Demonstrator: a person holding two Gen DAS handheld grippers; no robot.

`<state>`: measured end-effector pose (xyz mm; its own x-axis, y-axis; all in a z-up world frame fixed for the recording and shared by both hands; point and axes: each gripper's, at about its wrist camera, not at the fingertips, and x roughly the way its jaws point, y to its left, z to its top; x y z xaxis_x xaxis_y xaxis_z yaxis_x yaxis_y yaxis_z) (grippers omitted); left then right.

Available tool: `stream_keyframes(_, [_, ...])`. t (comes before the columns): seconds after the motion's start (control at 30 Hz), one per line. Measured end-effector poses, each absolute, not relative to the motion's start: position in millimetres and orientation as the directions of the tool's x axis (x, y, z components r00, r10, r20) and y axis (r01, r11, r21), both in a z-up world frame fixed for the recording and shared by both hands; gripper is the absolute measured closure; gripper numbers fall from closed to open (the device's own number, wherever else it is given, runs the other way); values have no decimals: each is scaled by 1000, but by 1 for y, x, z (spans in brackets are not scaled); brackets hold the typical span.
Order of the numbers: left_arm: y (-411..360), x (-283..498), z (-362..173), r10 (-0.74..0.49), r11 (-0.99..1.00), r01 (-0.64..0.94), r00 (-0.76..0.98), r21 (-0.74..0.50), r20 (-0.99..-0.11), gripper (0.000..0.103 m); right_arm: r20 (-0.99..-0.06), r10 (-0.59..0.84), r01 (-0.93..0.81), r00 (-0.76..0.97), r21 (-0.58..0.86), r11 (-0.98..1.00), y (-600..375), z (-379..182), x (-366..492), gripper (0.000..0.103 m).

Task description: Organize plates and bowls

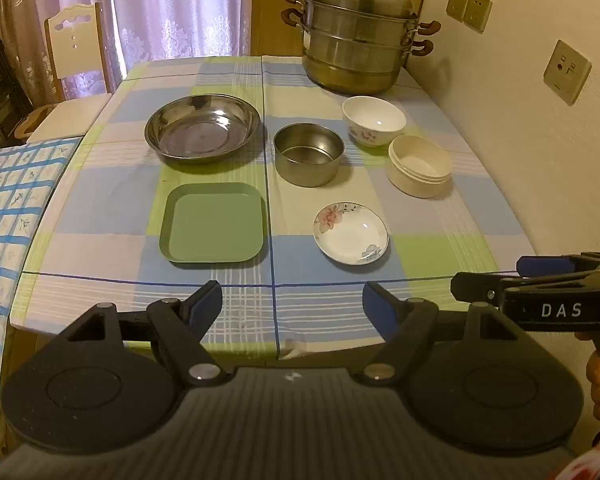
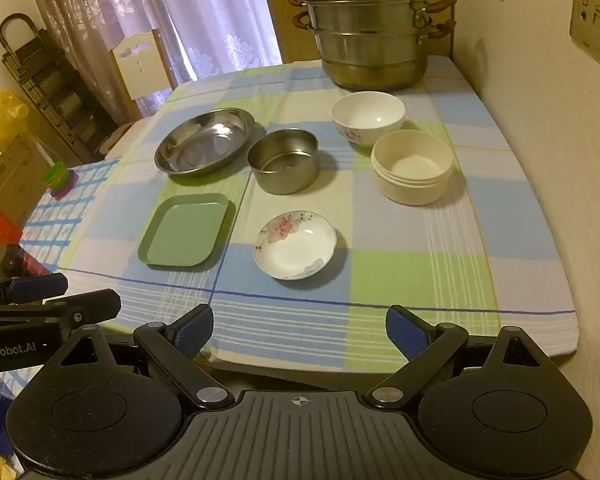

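On the checked tablecloth lie a green square plate [image 1: 213, 222] [image 2: 186, 230], a small floral saucer [image 1: 351, 233] [image 2: 295, 245], a wide steel dish [image 1: 202, 127] [image 2: 205, 142], a steel bowl [image 1: 309, 154] [image 2: 283, 160], a white floral bowl [image 1: 373, 120] [image 2: 367, 117] and a cream round bowl [image 1: 419, 165] [image 2: 412, 165]. My left gripper [image 1: 292, 306] is open and empty above the table's near edge. My right gripper [image 2: 299, 330] is open and empty, also at the near edge, to the right of the left one.
A tall steel steamer pot [image 1: 356, 36] [image 2: 370, 26] stands at the back right by the wall [image 2: 560, 120]. A chair [image 1: 78, 52] stands at the far left, and a second table with a blue checked cloth [image 1: 8, 208] adjoins the left side.
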<state>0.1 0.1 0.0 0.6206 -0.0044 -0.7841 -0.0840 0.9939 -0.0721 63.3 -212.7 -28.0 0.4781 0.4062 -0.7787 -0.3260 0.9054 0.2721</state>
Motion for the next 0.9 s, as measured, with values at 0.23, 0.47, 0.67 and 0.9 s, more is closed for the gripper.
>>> stream_keyframes(0.23, [1,-1,0,-8,994,-83,624,-76,-782,27,-777,408,-326,480,273,905,-213,-28,63,10])
stream_keyframes(0.47, [1,0,0,-9,994,-82,621,-77,-784,27,-777,407,-326,481,273,905,-213,-28,64,10])
stream_keyframes(0.67, [-3,1,-1,-6,993,-86,620,-76,-784,27,-777,407,-326,481,273,905,-213,-28,65,10])
stream_keyframes(0.9, [-4,2,-1,-9,993,-88,619,-80,-785,27,-777,407,-326,481,272,905,-211,-28,66,10])
